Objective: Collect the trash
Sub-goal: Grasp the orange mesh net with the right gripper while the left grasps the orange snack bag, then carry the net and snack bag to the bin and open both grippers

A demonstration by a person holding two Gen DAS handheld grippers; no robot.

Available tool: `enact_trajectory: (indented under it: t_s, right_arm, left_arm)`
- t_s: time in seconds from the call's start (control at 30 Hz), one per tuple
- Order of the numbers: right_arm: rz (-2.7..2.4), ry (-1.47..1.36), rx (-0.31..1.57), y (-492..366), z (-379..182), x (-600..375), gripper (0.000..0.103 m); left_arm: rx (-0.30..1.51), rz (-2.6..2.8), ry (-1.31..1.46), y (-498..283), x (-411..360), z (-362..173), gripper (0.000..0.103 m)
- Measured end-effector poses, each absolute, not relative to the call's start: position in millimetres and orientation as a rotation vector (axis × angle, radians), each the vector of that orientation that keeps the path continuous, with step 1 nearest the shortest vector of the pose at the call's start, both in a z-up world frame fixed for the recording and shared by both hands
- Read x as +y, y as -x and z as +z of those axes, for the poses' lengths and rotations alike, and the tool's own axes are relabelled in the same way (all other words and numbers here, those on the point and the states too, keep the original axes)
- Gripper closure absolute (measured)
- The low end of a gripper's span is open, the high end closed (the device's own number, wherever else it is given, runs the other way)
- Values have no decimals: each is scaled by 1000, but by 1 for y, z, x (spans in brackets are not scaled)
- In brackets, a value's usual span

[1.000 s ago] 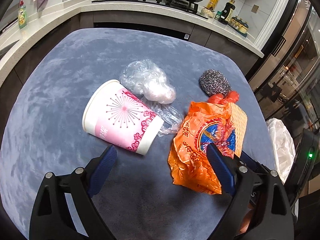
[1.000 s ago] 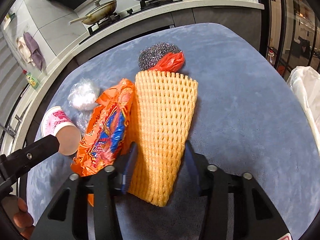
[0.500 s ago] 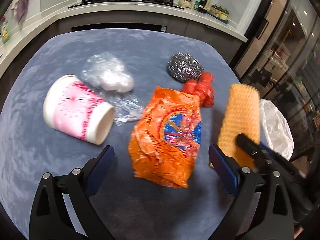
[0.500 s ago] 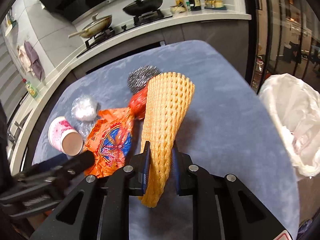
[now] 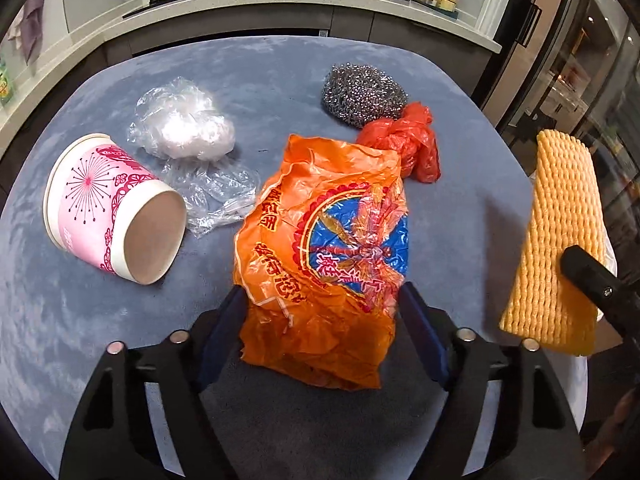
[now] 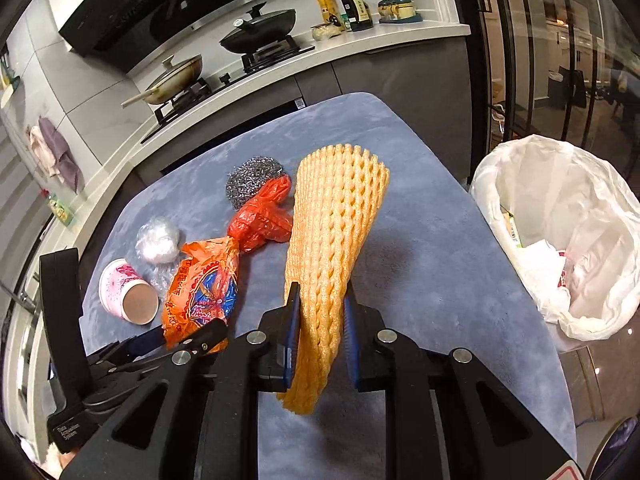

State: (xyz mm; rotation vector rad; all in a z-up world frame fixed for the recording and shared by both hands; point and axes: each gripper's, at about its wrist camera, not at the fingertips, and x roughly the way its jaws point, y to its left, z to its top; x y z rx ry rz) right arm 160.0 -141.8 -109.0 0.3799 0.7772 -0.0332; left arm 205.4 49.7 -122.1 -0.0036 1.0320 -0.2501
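Foam netting (image 6: 328,248), yellow-orange and ribbed in a soft mesh, is pinched between the blue pads of my right gripper (image 6: 320,332), lifted above the plush blue-grey table (image 6: 420,264). My left gripper (image 5: 320,320) is spread wide, its fingers straddling the near end of a crinkled orange plastic bag (image 5: 324,248) printed with red Chinese characters I cannot read and a blue circle. Left of it, a pink-patterned paper cup (image 5: 108,208) lies on its side beside crumpled clear film (image 5: 184,128). Farther back sit a knotted red bag (image 5: 404,140) and a steel wool scourer (image 5: 360,92). Off the table's right edge stands a white-lined bin (image 6: 568,232).
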Motion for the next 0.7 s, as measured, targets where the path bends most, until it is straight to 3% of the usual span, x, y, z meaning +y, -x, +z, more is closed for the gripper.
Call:
enact_trajectory:
  t_s: [0.07,0.2,0.33,0.7]
  right_arm:
    - [-30,-387,776,-157,-109,-145,85]
    - [-19,-397,772,-155,-107,-147,85]
    - [-12,-396,758,-150,-103,-149,85]
    - [-28,-406,673,-129,-75,-170,85]
  left_arm:
    - [1035,-260,-2,-204,50,-121,49]
    - [1049,-288,4,-202,48,-114,76]
    - [1033,-296,-1,-195,45,-105,84]
    - [900,-377,-24,-169,24,-44,85]
